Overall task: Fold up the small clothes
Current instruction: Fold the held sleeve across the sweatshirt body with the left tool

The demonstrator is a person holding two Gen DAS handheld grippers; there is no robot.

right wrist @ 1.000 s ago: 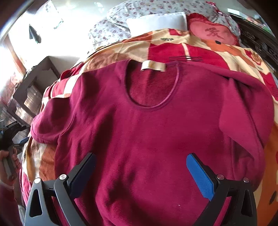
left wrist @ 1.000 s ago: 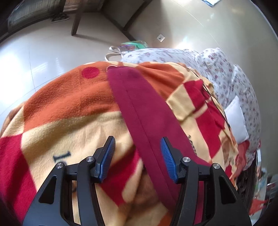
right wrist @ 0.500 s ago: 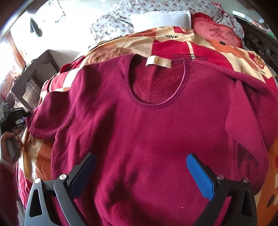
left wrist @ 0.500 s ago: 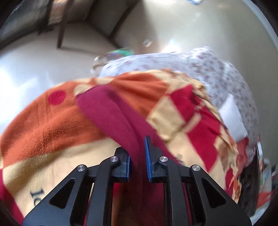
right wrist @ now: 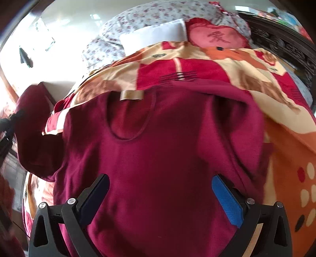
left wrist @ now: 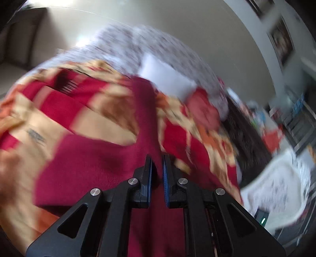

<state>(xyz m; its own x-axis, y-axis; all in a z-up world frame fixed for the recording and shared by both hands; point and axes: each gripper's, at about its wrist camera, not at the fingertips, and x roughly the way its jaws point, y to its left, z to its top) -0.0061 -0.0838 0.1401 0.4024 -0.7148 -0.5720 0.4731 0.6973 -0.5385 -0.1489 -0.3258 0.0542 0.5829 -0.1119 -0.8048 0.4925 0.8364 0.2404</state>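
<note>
A dark red sweater (right wrist: 158, 158) lies front up on a patterned red, orange and cream blanket (right wrist: 227, 67) that covers the bed. Its round neckline and a tan label (right wrist: 131, 95) face the pillows. A white pillow (right wrist: 154, 36) and a red heart-shaped cushion (right wrist: 217, 38) sit at the head of the bed, on a flowered sheet (right wrist: 142, 17).

The left gripper (left wrist: 157, 174) is clenched on one sleeve (left wrist: 146, 118) of the sweater, the fabric pinched between its blue pads. In the right wrist view that sleeve (right wrist: 33, 128) hangs raised at the left edge, off the blanket. The left wrist view is blurred, so exactly where on the sleeve the grip sits is hard to say.

The right gripper (right wrist: 160, 197) is released, its jaws wide apart above the lower body of the sweater, with nothing between them. The other sleeve (right wrist: 248, 138) lies folded along the right side of the sweater.
</note>
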